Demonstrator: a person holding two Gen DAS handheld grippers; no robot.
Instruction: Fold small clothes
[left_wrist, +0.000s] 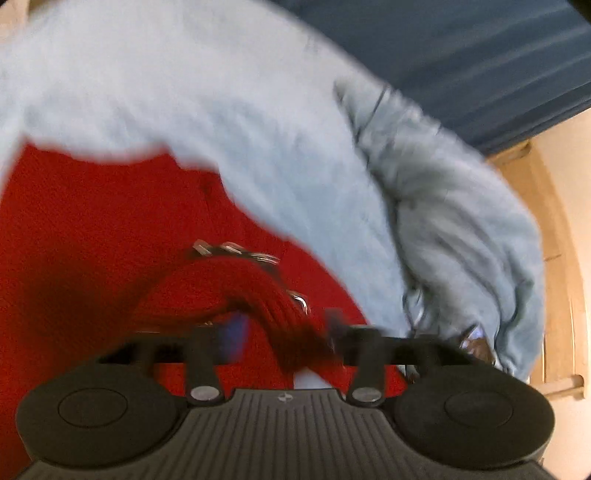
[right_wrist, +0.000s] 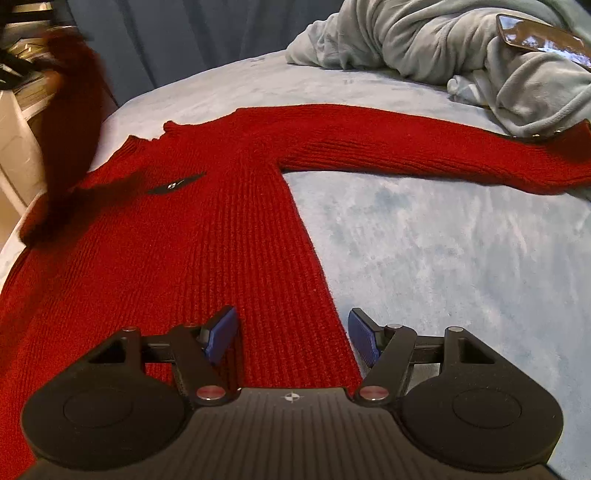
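Left wrist view: heavy motion blur. We saw the red sweater (left_wrist: 92, 229), coarse rib knit, filling the lower left, lying on a pale blue fleecy bedcover (left_wrist: 184, 92). A bunched ribbed fold, likely a sleeve, humped up near the left gripper (left_wrist: 284, 332), with small silver metal trims along its edge. The fold ran between the fingers; one blue pad (left_wrist: 234, 332) showed through the smear. We couldn't tell whether the jaws were open or pinching the knit. A rumpled grey-blue blanket (left_wrist: 461, 240), soft plush, sat to the right. A dark blue curtain (left_wrist: 461, 55) hung behind, and pale wood furniture (left_wrist: 535, 221) stood at the far right.

Right wrist view: sharp. The sweater lay flat on the bedcover, body running toward the camera in straight vertical ribs. One sleeve stretched out to the right, its cuff touching the blanket pile. The ribbed neckline was at the far end, and a small dark slit-shaped patch (right_wrist: 175, 184) with a metal emblem sat on the chest. At the left edge the other sleeve was lifted off the bed, blurred. The right gripper (right_wrist: 291, 336) hovered over the body's right edge, jaws spread apart, textured blue pads (right_wrist: 221, 334) gripping nothing. A glossy dark flat object (right_wrist: 535, 37) rested on the blanket pile.
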